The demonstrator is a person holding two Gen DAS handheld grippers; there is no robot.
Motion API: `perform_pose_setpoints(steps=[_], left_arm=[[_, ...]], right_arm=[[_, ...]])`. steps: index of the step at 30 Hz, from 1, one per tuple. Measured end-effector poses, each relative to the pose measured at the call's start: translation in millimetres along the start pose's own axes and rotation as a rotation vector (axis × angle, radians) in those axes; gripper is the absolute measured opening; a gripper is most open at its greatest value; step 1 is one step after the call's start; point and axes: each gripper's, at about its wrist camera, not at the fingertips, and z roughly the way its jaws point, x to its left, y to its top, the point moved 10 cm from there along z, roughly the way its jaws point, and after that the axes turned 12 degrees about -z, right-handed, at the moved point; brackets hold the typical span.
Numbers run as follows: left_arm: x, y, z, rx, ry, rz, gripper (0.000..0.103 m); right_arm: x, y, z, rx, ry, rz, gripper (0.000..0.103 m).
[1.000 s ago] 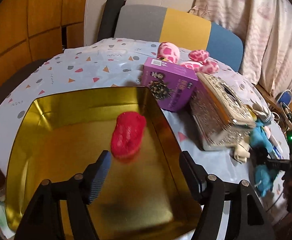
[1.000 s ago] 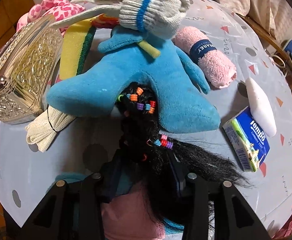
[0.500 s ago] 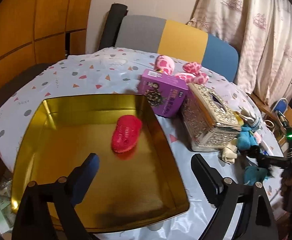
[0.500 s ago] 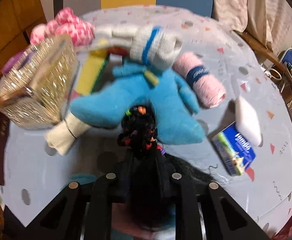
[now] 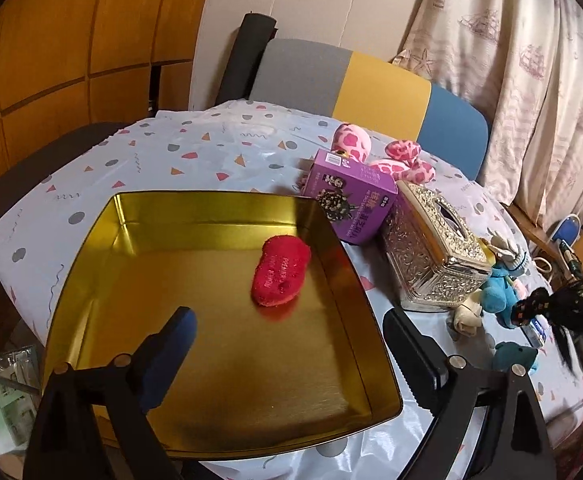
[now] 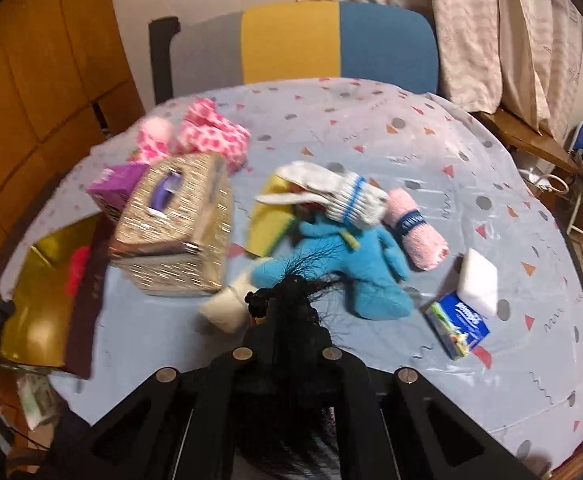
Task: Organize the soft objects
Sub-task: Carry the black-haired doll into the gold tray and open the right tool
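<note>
My left gripper (image 5: 291,344) is open and empty, held above the gold tray (image 5: 195,208). A red soft toy (image 5: 279,276) lies in the tray. My right gripper (image 6: 287,320) is shut on a black-haired doll (image 6: 287,292) with beaded braids and holds it above the table; the doll also shows in the left wrist view (image 5: 551,308). On the table lie a blue plush (image 6: 355,260), a white knit glove (image 6: 331,192), a rolled pink towel (image 6: 415,232), a yellow sponge (image 6: 269,216) and a pink spotted plush (image 6: 207,132).
A silver tissue box (image 6: 175,228) and a purple box (image 5: 351,200) stand right of the tray. A tissue pack (image 6: 457,324), a white block (image 6: 477,280) and a cream cloth roll (image 6: 223,308) lie on the patterned tablecloth (image 6: 411,128). A chair (image 6: 331,40) stands behind.
My right gripper has lifted the doll off the blue plush and pulled up and back. My left gripper has risen and drawn back from the tray, still open.
</note>
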Motion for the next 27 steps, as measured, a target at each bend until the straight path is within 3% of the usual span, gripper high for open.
perform_pose_setpoints(steps=[5,11,16,18,22,24,27], left_arm=[[8,3,-5,-0.015,0.012,-0.016,0.095],[27,7,-10,-0.016,0.045,-0.064,0.095],[49,6,-13,-0.015,0.067,-0.102,0.095],[57,6,-14,-0.014,0.075,-0.123,0.095],[74,9,-18,-0.021,0.084,-0.158,0.096],[79,10,-19,-0.025,0.093,-0.160,0.096],[87,10,-17,-0.024,0.102,-0.178,0.096]], right_arm=[[61,26,-11,-0.053,0.139,-0.059,0.004],[175,62,-1,-0.070,0.336,-0.178,0.003],[239,98,32,-0.077,0.388,-0.160,0.004],[250,107,47,-0.074,0.351,-0.137,0.007],[289,93,82,0.038,0.444,-0.123,0.023],[304,75,92,0.102,0.494,-0.116,0.023],[307,58,92,0.120,0.504,-0.113,0.028]])
